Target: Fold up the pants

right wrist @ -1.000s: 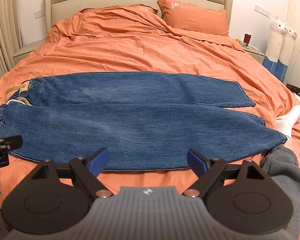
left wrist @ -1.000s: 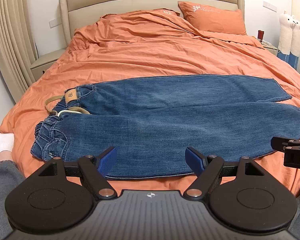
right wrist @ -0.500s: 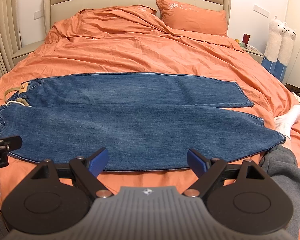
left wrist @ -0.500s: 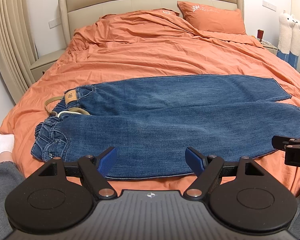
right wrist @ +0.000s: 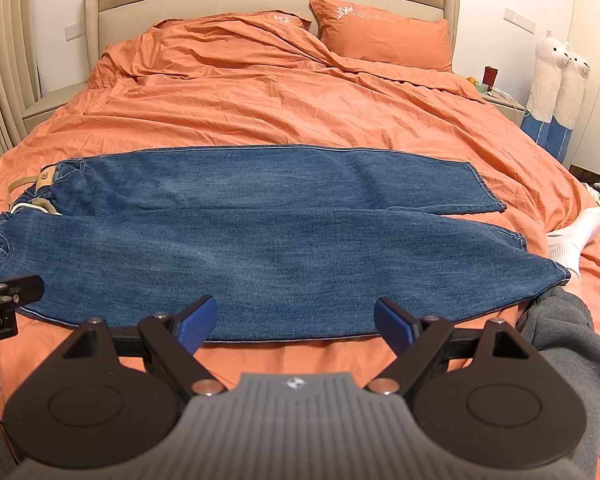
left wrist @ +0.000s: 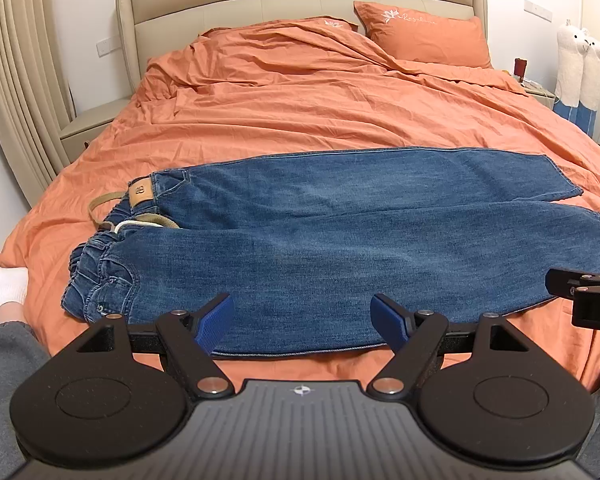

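Note:
Blue jeans lie flat across the orange bed, waistband at the left and leg hems at the right; they also show in the right wrist view. The two legs lie side by side, the near one partly over the far one. My left gripper is open and empty, just above the near edge of the jeans. My right gripper is open and empty, also at the near edge, further right. Each gripper's tip shows at the edge of the other's view.
The orange duvet covers the bed, with a pillow at the beige headboard. Nightstands stand on both sides. Plush llamas stand at the right wall. The person's white-socked feet and grey trousers rest on the bed's near corners.
Both grippers have shifted very slightly; the jeans have not moved and both grippers stay open.

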A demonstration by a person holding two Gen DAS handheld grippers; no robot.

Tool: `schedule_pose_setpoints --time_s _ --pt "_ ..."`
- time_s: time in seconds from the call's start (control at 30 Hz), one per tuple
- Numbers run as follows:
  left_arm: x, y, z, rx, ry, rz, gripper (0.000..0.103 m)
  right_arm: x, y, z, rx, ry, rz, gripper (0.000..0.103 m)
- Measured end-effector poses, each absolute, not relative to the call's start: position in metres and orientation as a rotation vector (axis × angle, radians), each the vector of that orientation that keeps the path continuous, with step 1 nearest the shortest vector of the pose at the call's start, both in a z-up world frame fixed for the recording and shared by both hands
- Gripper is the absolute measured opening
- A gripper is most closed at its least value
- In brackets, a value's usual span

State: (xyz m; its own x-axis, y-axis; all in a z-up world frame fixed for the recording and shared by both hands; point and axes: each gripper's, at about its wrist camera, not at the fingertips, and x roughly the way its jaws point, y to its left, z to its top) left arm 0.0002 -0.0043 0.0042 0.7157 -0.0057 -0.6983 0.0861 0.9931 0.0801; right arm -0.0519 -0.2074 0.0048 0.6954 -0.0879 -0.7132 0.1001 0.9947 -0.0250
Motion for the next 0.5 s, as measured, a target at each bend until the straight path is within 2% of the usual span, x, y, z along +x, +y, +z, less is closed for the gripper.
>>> schedule_pose_setpoints --time_s 0.5 --pt "0.002 -0.0054 0.002 0.126 0.781 -0.059 0.091 -0.0543 -0.2089 0.0035 0.02 0.793 -0.108 0.082"
